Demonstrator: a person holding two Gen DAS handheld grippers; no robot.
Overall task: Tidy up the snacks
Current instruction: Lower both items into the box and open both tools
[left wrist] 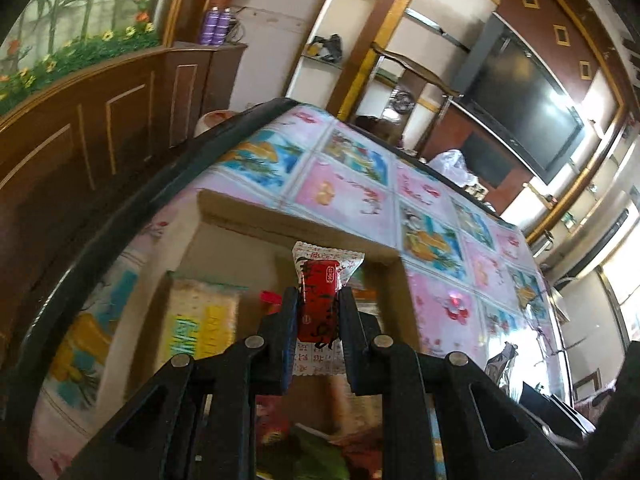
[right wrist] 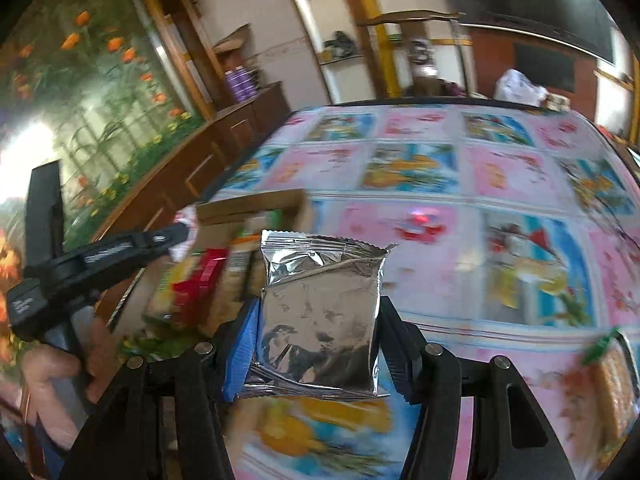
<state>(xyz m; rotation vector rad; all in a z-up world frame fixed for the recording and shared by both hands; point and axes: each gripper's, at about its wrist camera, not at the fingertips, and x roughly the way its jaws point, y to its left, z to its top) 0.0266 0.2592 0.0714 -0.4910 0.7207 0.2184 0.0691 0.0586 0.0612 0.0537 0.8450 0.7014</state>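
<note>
Left gripper (left wrist: 319, 304) clamping a small red-and-white wrapped snack (left wrist: 320, 300), hovering over the open cardboard box (left wrist: 256, 220) holding other packets. Right gripper (right wrist: 318, 320) gripping a silver foil pouch (right wrist: 320, 316) between its fingers, above the patterned tablecloth (right wrist: 500, 172) just beside the box. Hand (right wrist: 52, 376) holding the left gripper visible in the right wrist view.

Red-white snack packet (left wrist: 318, 300) above box (left wrist: 300, 224); silver foil pouch (right wrist: 320, 320) upright.
</note>
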